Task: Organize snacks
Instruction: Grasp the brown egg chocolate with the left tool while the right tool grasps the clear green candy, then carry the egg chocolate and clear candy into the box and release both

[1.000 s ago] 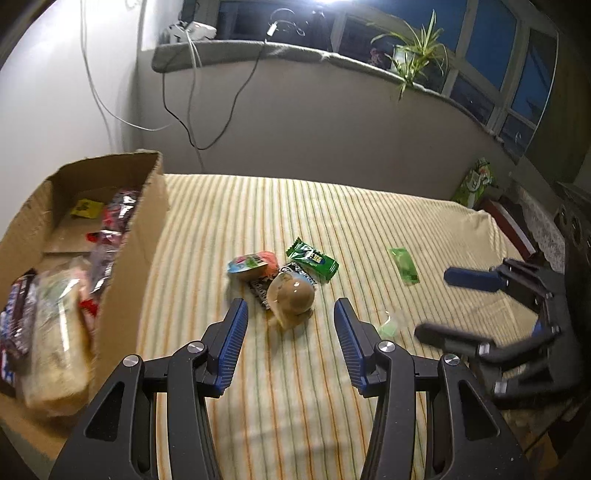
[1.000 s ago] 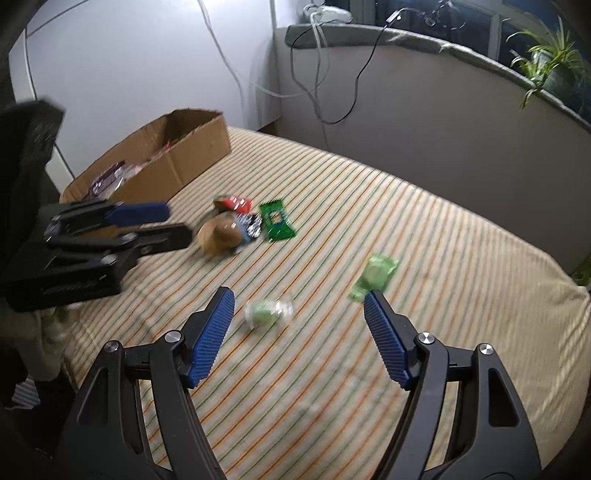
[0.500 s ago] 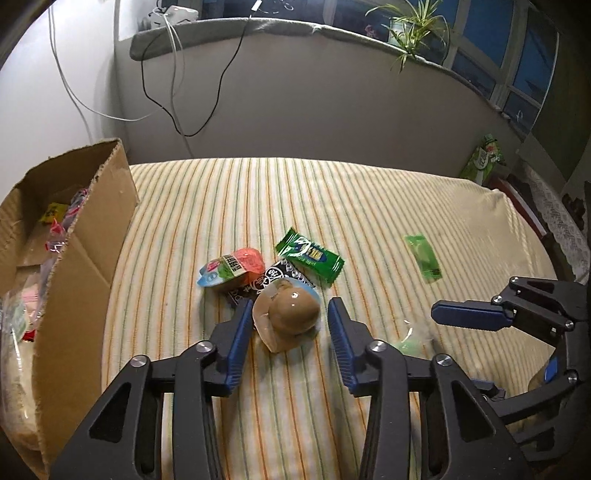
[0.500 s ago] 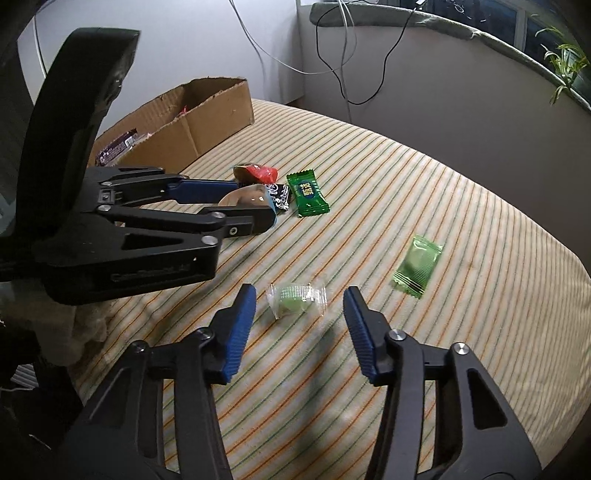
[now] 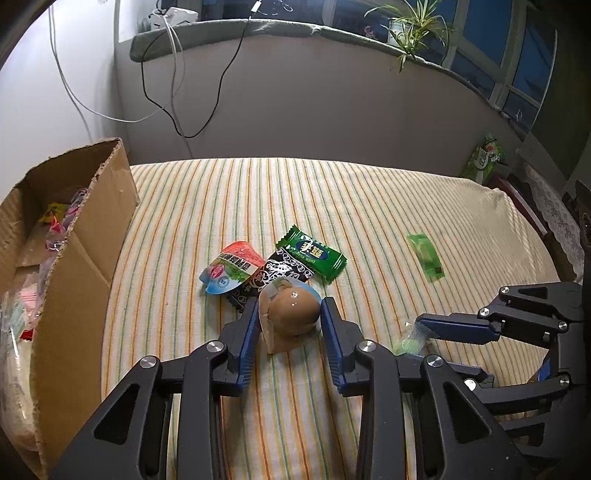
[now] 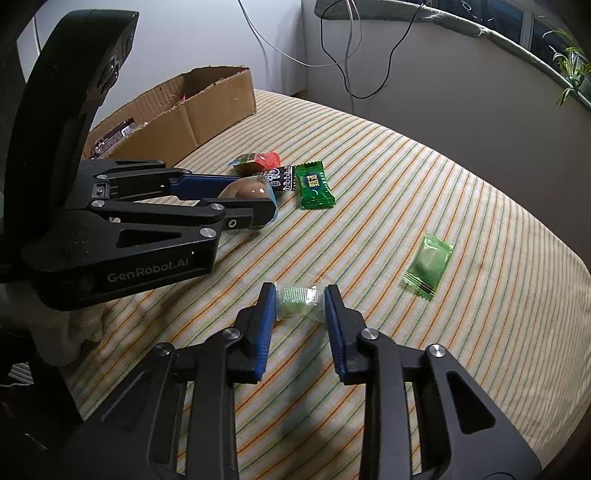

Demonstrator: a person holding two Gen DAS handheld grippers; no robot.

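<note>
My left gripper is closed around a brown round snack in a clear pack on the striped bed; it also shows in the right wrist view. My right gripper is closed around a small pale green wrapped candy, seen in the left wrist view too. A red-topped jelly cup, a black patterned packet and a dark green packet lie just beyond the brown snack. A light green packet lies apart to the right.
An open cardboard box holding several snacks stands at the bed's left edge; it also shows in the right wrist view. A grey wall with hanging cables runs behind the bed. A potted plant stands on the sill.
Both grippers moved forward and down and narrowed. The left jaws came in around the brown snack, the right jaws around the pale green candy.
</note>
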